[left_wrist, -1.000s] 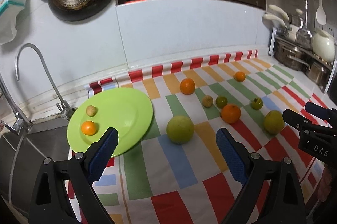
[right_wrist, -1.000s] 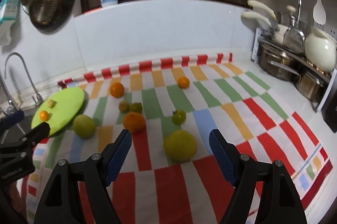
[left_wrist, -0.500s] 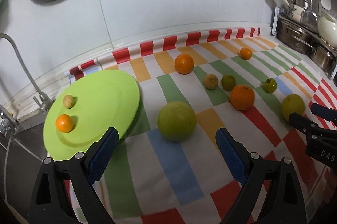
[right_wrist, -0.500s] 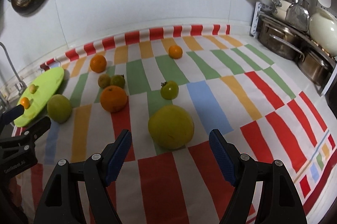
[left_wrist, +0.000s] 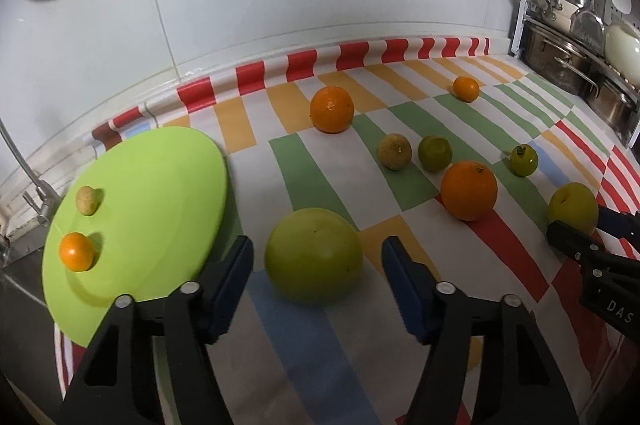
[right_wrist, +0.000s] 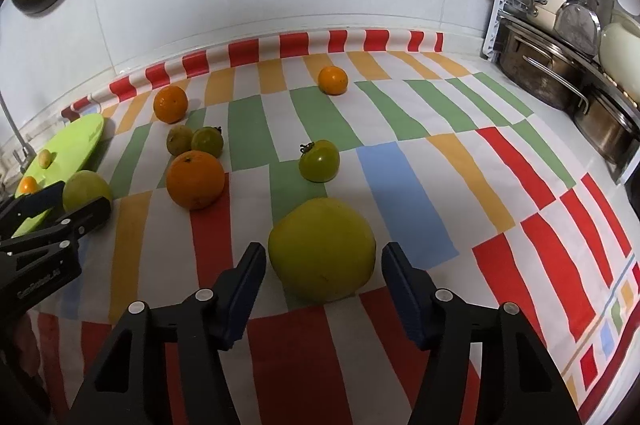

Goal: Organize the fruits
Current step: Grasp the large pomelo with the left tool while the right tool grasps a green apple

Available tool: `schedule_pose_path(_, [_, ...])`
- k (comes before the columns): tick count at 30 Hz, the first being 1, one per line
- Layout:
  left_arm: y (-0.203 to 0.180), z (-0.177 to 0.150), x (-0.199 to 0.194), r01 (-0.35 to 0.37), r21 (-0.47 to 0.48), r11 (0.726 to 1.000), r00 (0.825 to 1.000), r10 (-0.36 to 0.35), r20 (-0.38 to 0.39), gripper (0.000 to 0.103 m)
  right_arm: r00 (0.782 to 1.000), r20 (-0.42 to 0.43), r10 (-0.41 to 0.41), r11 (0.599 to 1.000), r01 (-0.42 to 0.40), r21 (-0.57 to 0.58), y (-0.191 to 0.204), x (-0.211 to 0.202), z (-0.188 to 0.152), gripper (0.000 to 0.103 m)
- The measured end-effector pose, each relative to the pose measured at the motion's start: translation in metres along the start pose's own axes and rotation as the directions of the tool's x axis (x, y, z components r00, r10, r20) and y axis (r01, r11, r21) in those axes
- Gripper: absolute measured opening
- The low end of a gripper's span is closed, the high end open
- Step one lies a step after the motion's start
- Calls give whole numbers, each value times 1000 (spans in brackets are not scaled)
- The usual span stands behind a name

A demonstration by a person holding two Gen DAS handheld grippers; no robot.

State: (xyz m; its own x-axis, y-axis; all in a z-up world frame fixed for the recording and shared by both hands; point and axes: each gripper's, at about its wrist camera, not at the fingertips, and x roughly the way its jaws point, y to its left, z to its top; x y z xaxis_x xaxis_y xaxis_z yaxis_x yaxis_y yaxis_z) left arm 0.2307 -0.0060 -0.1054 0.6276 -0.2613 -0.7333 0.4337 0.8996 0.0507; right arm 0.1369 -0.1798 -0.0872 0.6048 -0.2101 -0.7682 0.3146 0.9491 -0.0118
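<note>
The left gripper [left_wrist: 316, 281] is spread wide, its 2 blue pads [left_wrist: 232, 281] flanking a large green fruit [left_wrist: 314, 257] without touching it. That fruit sits on the striped cloth [left_wrist: 304, 161] covering the desk, just right of the green plate [left_wrist: 160, 193]; it is nearly round, with no clear long axis. The plate carries 2 small fruits, a tan one [left_wrist: 87, 200] and a small orange one [left_wrist: 77, 251].

The right gripper [right_wrist: 322, 279] is likewise spread, with a large yellow-green fruit [right_wrist: 322, 249] between its pads, a gap showing on both sides. This fruit is slightly wider than tall.

Farther back lie an orange [right_wrist: 195, 179], a green tomato [right_wrist: 319, 161] with its stem tilted up and left, 2 small greenish fruits touching each other [right_wrist: 196, 141], and 2 more oranges [right_wrist: 171, 104] [right_wrist: 333, 80] near the cloth's red-striped edge.
</note>
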Motion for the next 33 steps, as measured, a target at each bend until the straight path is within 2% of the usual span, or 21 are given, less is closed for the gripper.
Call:
schedule_pose_path(3, [0, 0, 3, 3, -5, 1000, 1000, -3, -4, 55, 1000, 8, -8, 1000, 8, -20, 1, 1, 1, 54])
schedule_pose_path(7, [0, 1, 5, -9, -1, 1000, 1000, 9, 2, 49, 1000, 14, -14, 999, 14, -33, 3, 2, 3, 54])
schedule_pose_path(17, [2, -3, -9, 13, -19, 1000, 1000, -12, 17, 49, 999, 36, 30, 997, -27, -74, 8, -6, 6, 53])
schedule_pose_path(25, [15, -4, -44, -11, -65, 998, 998, 15, 66, 49, 991, 80, 102, 986, -91, -137, 26, -24, 13, 53])
schedule_pose_path(33, [31, -8, -77, -35, -127, 991, 993, 49, 109, 49, 973, 122, 194, 963, -166, -213, 49, -49, 19, 53])
